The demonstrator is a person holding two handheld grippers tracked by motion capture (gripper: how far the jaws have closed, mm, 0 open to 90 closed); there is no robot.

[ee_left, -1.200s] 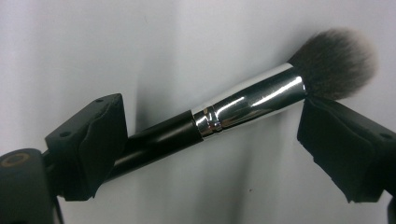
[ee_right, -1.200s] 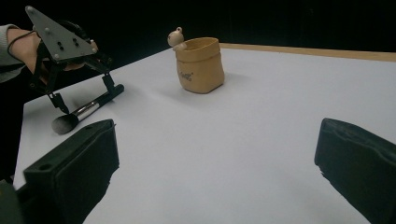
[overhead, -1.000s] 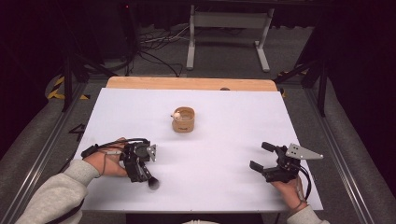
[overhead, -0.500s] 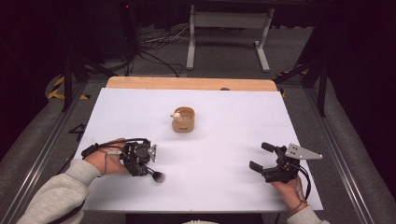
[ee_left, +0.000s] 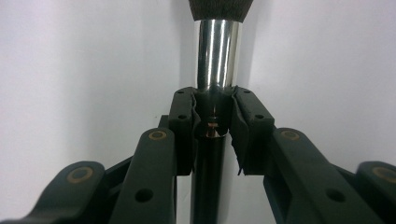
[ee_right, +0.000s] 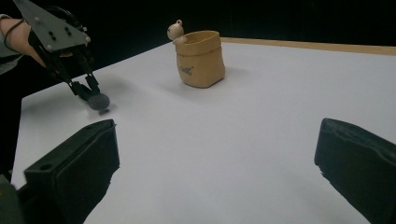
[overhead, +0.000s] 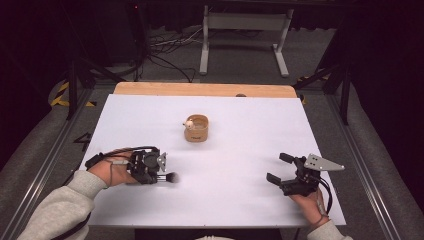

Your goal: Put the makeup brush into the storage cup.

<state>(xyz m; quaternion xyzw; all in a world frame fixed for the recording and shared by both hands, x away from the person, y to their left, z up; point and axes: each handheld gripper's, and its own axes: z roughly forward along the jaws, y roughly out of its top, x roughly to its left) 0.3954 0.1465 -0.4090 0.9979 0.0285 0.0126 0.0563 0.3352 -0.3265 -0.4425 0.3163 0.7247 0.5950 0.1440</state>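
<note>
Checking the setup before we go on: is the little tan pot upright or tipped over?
Upright. The tan pot stands on its base on the white table, mouth facing up, in the high and right gripper views.

Bright white counter (overhead: 240, 190), dark surroundings

Even overhead light throws only soft, faint shadows. The brush's (ee_left: 218, 56) metal ferrule shows sharp glare streaks. Near black fingers (ee_right: 74, 172) look blurred close up, and the room beyond the counter is almost black.

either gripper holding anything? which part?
Left gripper is shut on the brush, clamped on its handle just below the silver ferrule. Right gripper is open.
</note>
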